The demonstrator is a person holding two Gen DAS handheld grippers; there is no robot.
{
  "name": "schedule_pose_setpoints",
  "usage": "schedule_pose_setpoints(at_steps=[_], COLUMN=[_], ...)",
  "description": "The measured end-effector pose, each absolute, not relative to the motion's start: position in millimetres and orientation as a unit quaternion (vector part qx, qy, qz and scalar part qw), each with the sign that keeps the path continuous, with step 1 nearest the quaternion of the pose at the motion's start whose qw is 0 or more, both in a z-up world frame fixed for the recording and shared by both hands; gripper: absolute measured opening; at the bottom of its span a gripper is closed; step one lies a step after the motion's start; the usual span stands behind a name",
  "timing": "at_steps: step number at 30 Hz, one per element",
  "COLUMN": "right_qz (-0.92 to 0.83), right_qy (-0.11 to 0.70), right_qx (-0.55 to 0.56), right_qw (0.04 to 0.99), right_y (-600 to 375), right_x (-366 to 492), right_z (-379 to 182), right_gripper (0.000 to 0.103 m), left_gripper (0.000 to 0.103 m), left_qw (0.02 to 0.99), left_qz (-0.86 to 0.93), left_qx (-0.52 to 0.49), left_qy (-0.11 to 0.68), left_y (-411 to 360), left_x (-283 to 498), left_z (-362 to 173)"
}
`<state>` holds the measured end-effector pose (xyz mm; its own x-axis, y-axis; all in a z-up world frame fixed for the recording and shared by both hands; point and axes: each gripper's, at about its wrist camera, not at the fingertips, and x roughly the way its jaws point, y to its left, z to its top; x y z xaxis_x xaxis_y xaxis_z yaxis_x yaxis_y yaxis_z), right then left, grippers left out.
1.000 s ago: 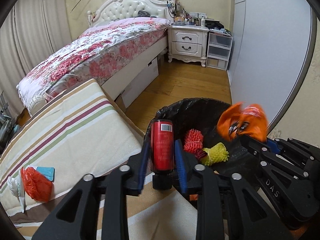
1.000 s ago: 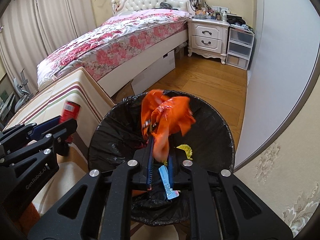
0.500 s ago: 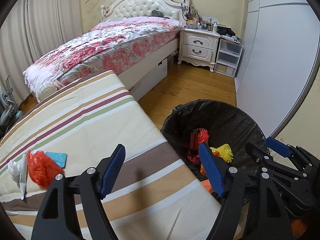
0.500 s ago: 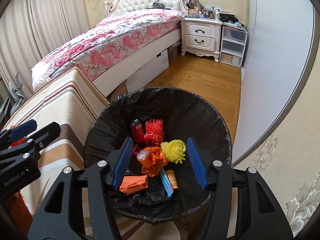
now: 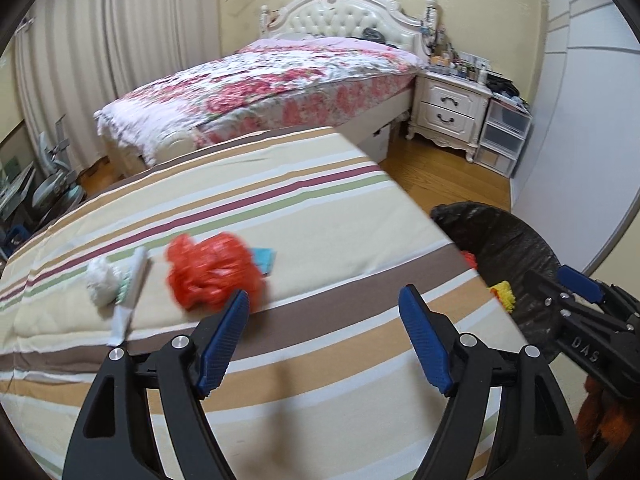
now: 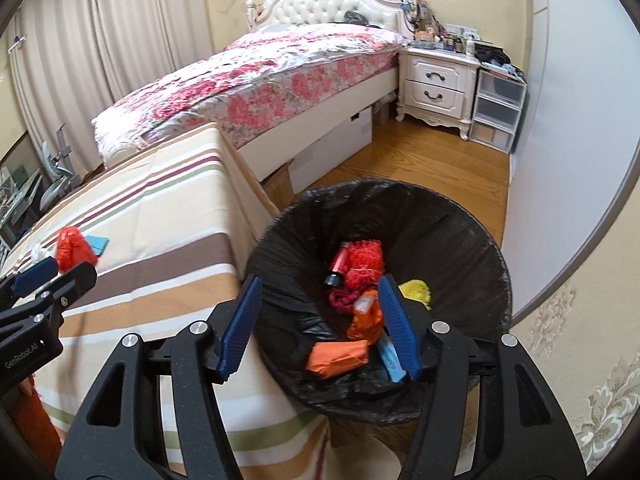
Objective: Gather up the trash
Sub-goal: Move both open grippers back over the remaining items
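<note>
My left gripper (image 5: 324,300) hangs open and empty over the striped bedcover (image 5: 320,208). Just ahead of its left finger lies a crumpled orange-red plastic bag (image 5: 212,276). A blue packet (image 5: 264,260) sits behind the bag, and a white wad (image 5: 104,280) with a pale tube (image 5: 130,296) lies to its left. My right gripper (image 6: 320,284) is over the near rim of the black-lined bin (image 6: 492,248). Its jaws are opening with nothing held between them. Inside the bin lie a red bottle (image 6: 340,260), red foam netting (image 6: 366,258), a yellow net (image 6: 416,290) and orange wrappers (image 6: 338,356).
A floral bed (image 5: 280,80) stands beyond the striped cover, with a white nightstand (image 5: 448,112) and plastic drawers (image 5: 504,136) to its right. Wooden floor (image 6: 420,164) runs between the bed and the grey wardrobe wall (image 6: 568,120). Curtains (image 5: 80,80) hang at the left.
Both grippers have opened. The red bottle and the orange bag left them and now lie in the bin. My left gripper has swung left over the striped cover.
</note>
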<state>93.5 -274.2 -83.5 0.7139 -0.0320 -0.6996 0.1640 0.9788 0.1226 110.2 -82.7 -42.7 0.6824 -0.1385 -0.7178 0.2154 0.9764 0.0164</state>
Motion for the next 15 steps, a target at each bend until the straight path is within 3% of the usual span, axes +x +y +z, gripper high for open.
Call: schedule_pose_setpoints(at_steps=[15], right_qz=[0.068], right_qy=[0.372], right_qx=[0.024], right_qw=[0.926], right_y=[-151], right_x=[119], right_z=[-63], right_gripper=[0.075], left_gripper=[0.078], left_qw=[0.922], left_qz=[0.018], left_qx=[-0.005], left_qy=[0.388], left_y=[48], left_x=[104], left_z=[-41])
